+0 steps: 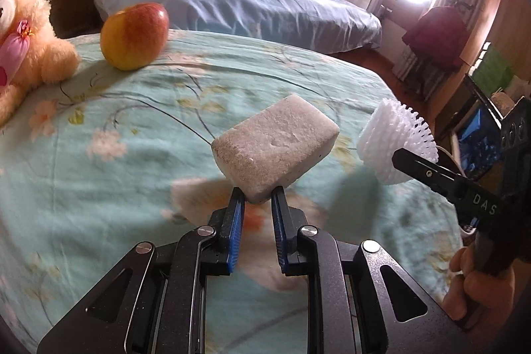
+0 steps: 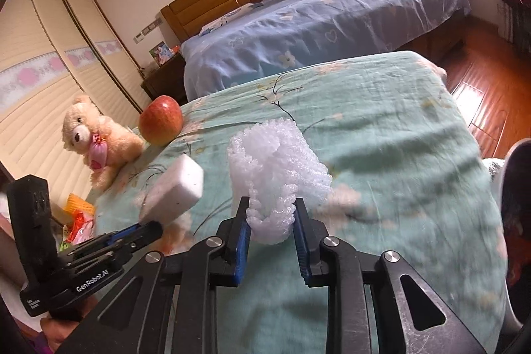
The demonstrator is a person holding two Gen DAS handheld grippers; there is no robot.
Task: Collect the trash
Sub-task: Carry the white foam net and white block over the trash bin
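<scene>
- Nearest to us, our left gripper (image 1: 257,199) pinches one lower corner of the white foam block (image 1: 277,146) between its blue pads; the block sticks up and forward past the fingertips, clear of the green flowered bedspread (image 1: 132,128).
- Just beside it, our right gripper (image 2: 270,214) is clamped on the white foam fruit net (image 2: 277,175), whose lower end is squeezed narrow between the jaws while the rest fans out above them, also off the bed.
- We judge both pieces of trash as picked up but not yet disposed of: no bin shows in either view, so carrying and dropping them is what remains.
- Both tools point forward and downward at a moderate slant over the near part of the bed, side by side, each visible from the other's camera; the person's hand (image 1: 471,284) grips the right tool's handle at the edge of the left view.
- Farther off on the bedspread sit a red and yellow apple (image 1: 134,35) and, just beside it, a cream teddy bear (image 2: 96,138); we take neither as trash.
- Beyond lies a second bed with a blue sheet (image 1: 232,2).
</scene>
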